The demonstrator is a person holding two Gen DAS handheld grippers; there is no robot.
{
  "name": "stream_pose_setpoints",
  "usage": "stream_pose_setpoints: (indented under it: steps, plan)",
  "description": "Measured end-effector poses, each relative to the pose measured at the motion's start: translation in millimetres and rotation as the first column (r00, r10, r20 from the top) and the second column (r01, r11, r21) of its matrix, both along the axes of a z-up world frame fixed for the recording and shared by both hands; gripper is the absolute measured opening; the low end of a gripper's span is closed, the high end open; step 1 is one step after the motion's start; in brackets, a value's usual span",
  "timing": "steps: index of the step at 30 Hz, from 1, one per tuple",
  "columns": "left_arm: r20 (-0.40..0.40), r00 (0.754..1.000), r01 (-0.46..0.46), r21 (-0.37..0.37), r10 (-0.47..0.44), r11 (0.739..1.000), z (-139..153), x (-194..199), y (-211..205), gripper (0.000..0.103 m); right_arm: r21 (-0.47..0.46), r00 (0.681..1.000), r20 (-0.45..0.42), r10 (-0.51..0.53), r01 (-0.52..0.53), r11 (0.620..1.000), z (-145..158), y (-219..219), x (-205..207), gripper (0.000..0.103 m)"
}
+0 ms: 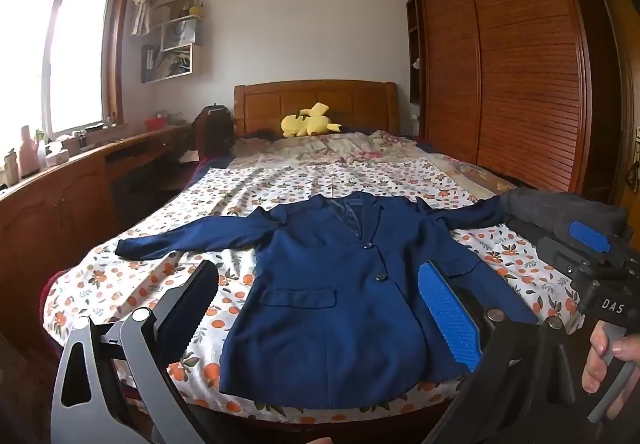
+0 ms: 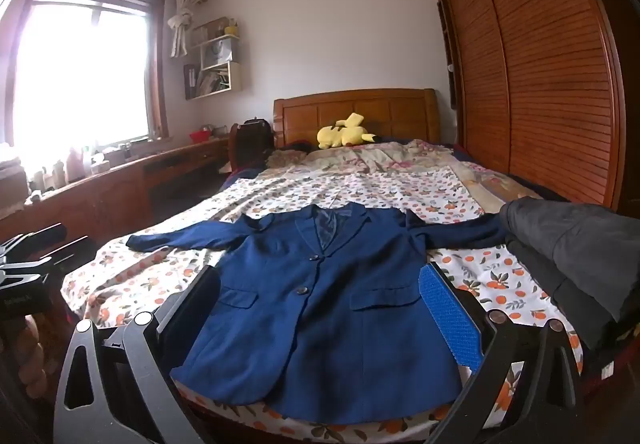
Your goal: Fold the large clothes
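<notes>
Both claws, left claw (image 1: 320, 324) and right claw (image 2: 320, 328), are spread wide, nothing grasped. Ahead lies the blue jacket (image 2: 320, 304), flat; sleeves should be folded inward first

Both wrist views look from the foot of the bed (image 1: 120, 284) toward the headboard (image 1: 316, 104), tilted slightly down. We see the left view set further left, with the right gripper (image 1: 592, 256) at its right edge. Shared: jacket (image 2: 320, 304) near, lower centre; window (image 2: 80, 72) upper left; wardrobe (image 2: 540, 64) right.
</notes>
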State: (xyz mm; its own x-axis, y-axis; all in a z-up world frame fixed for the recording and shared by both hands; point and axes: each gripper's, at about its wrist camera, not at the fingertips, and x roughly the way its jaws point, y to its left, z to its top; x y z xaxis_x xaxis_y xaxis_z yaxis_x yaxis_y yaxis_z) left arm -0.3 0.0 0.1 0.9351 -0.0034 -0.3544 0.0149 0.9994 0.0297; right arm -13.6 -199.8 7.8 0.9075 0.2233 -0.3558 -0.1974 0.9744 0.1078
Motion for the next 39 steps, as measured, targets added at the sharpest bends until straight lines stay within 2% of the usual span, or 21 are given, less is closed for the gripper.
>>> stream_pose_setpoints:
  steps: [17, 39]
  plan:
    - [0.016, 1.0, -0.005, 0.008, 0.004, 1.0, 9.6, -3.7, -6.0, 0.101, 0.0, 1.0, 0.004, 0.001, -0.001, 1.0, 2.6, -0.8, -1.8, 0.096]
    - [0.011, 1.0, -0.003, 0.005, 0.002, 1.0, 7.5, -3.9, -5.0, 0.101, -0.004, 1.0, 0.0, -0.003, 0.003, 1.0, 2.0, 1.6, 0.7, 0.096]
